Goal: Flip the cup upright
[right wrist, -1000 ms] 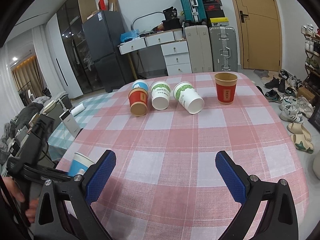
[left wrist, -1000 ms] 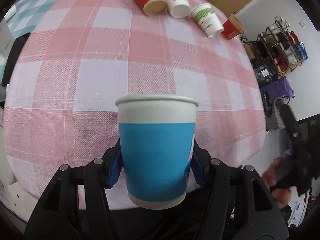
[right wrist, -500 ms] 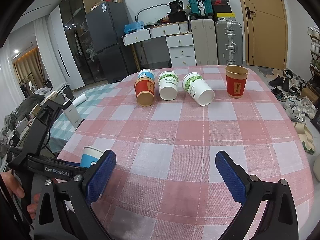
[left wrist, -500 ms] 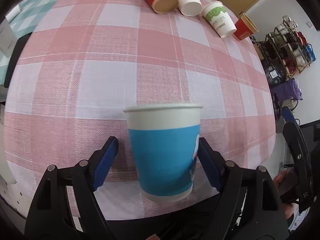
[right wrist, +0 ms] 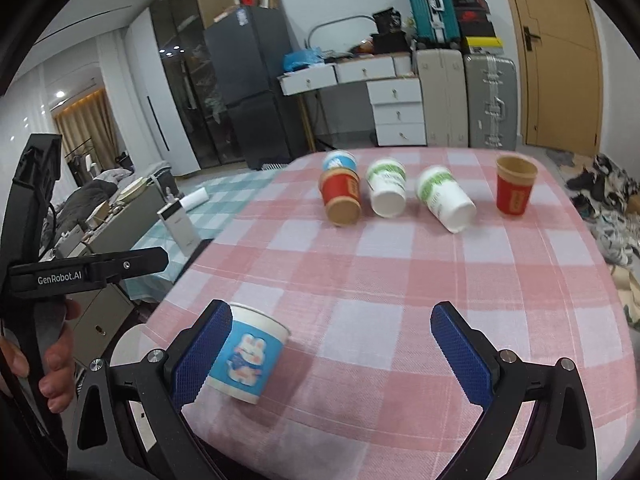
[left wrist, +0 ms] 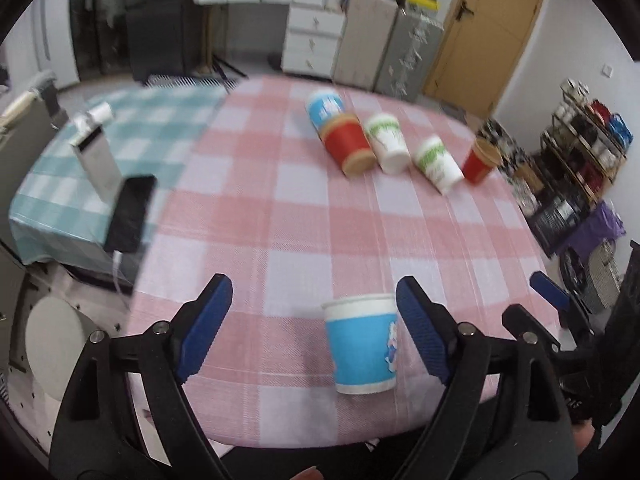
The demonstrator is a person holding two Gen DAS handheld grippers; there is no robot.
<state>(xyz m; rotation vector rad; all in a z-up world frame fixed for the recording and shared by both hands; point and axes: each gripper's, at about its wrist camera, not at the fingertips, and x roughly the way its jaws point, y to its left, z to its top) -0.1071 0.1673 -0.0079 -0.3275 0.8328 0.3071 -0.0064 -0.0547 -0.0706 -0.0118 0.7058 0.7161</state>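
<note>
My left gripper [left wrist: 310,322] is spread wide and holds nothing. The blue cup [left wrist: 362,346] stands upright between its fingers, close to the right pad but apart from it as far as I can tell, mouth up, base on the surface [left wrist: 280,216], near the front edge. My right gripper [right wrist: 332,350] is also wide open and empty; from it, the blue cup [right wrist: 248,354] sits at its left pad, partly hidden behind it, so I cannot tell whether they touch.

That cup looks done, so I judge the next move turns on the row at the far side. Going right from the blue cup lying there [left wrist: 325,107]: a red cup [left wrist: 348,146] on its side just in front of it, perhaps touching; a white-and-green cup [left wrist: 387,142] on its side; a second one [left wrist: 438,164] on its side. All point their mouths back toward me, long axes running roughly away from the grippers. The last red cup [right wrist: 515,190] already stands upright. The row lies well ahead of both grippers; the left seems a little nearer the fallen blue and red pair.

The surface wears a pink checked cloth. Beyond it are drawers [right wrist: 398,110], suitcases [right wrist: 490,102] and a door [right wrist: 558,56].
</note>
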